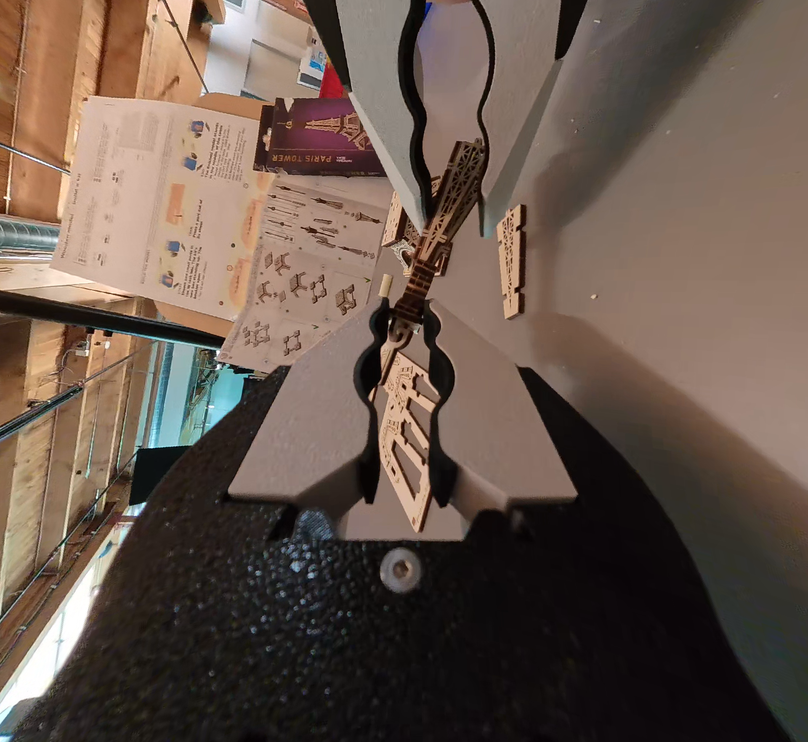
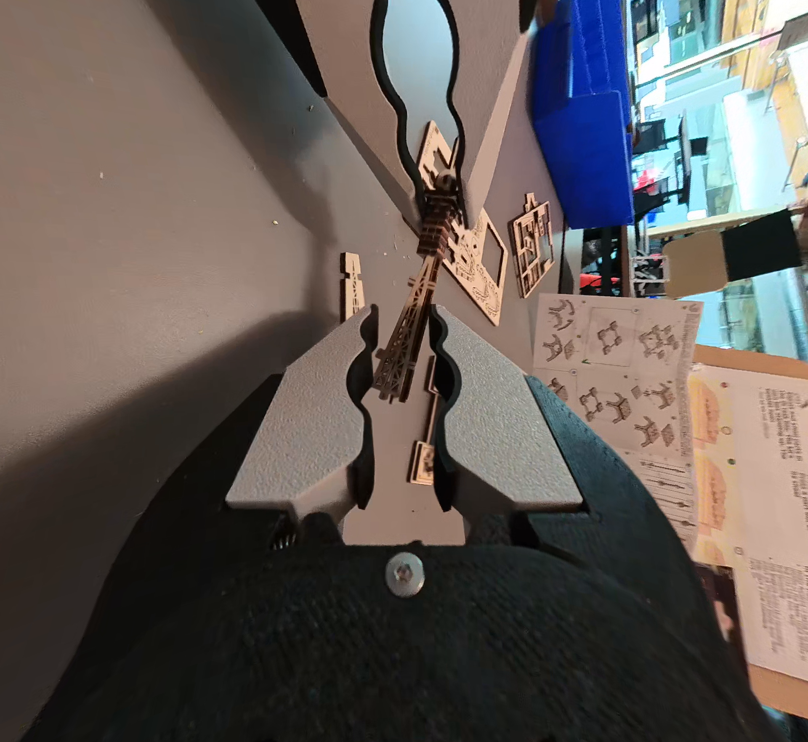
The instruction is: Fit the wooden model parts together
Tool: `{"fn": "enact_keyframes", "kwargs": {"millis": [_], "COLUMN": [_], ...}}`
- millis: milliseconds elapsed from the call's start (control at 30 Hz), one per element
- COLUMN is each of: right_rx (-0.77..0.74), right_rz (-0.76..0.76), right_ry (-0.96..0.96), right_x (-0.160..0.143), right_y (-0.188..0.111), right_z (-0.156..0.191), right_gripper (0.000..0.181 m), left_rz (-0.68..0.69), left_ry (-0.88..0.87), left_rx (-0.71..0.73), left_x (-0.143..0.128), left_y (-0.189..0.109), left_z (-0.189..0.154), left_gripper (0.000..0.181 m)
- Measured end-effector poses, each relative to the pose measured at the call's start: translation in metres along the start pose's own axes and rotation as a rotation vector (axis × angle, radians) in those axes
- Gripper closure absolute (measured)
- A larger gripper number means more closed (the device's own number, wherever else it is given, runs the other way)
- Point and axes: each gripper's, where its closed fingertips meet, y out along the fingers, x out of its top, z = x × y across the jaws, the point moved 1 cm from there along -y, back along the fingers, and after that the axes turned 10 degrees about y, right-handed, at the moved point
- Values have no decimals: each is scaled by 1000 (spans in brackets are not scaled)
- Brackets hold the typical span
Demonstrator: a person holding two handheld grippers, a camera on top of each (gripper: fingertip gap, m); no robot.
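Both tools hold one wooden tower section [image 1: 441,214] between them, clear of the grey surface [image 1: 656,240].

Left tool [image 1: 404,314]: jaws narrowed onto the dark stacked end of the section, tips pinching it at the 12 o'clock edge of its own view.

Right tool [image 2: 404,319]: jaws narrow around the lattice end. The lattice passes between the tips; firm contact on both sides looks likely, but I cannot confirm it from the right wrist view.

Long axis runs from one tool to the other, on a slight diagonal in both views, about 1 to 7 o'clock. Wide lattice base points toward the right tool, stacked end toward the left.

Judgement: the opposed end-to-end hold lets each tool push along the axis, suited to seating a joint midway without bending the thin lattice.

Loose flat part [image 1: 511,260] lies on the surface at 3 o'clock of the section. Cut-out sheet [image 2: 474,266] lies beyond it in the right view. Instruction sheets [image 1: 183,205] and the purple box [image 1: 319,144] sit at 10 o'clock.
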Motion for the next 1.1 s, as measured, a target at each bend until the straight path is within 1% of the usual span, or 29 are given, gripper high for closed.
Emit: {"fn": "enact_keyframes", "kwargs": {"millis": [67, 133, 367, 533, 600, 733, 933, 1100], "right_rx": [-21, -31, -25, -26, -24, 8, 11, 88], "right_rz": [14, 24, 6, -6, 0, 23, 23, 33], "right_ry": [-29, -51, -25, -23, -35, -43, -1, 58], "right_x": [-1, -2, -4, -5, -6, -10, -11, -12], "right_y": [1, 2, 1, 0, 1, 5, 7, 9], "right_z": [-1, -1, -4, -5, -4, 2, 1, 6], "right_gripper": [162, 166, 167, 167, 168, 167, 167, 167], "left_rz": [5, 6, -29, -50, -49, -14, 27, 59], "left_ry": [-20, -69, -265, -404, -455, -519, -697, -808], "left_rx": [-9, -51, -173, -215, -259, -352, -405, -495], "left_x": [0, -1, -2, -3, -3, -5, -8, -8], "left_y": [1, 3, 7, 9, 9, 10, 10, 10], "left_z": [-1, -4, -5, -2, -6, -17, -18, -25], "left_gripper": [168, 168, 167, 163, 164, 165, 165, 164]}}
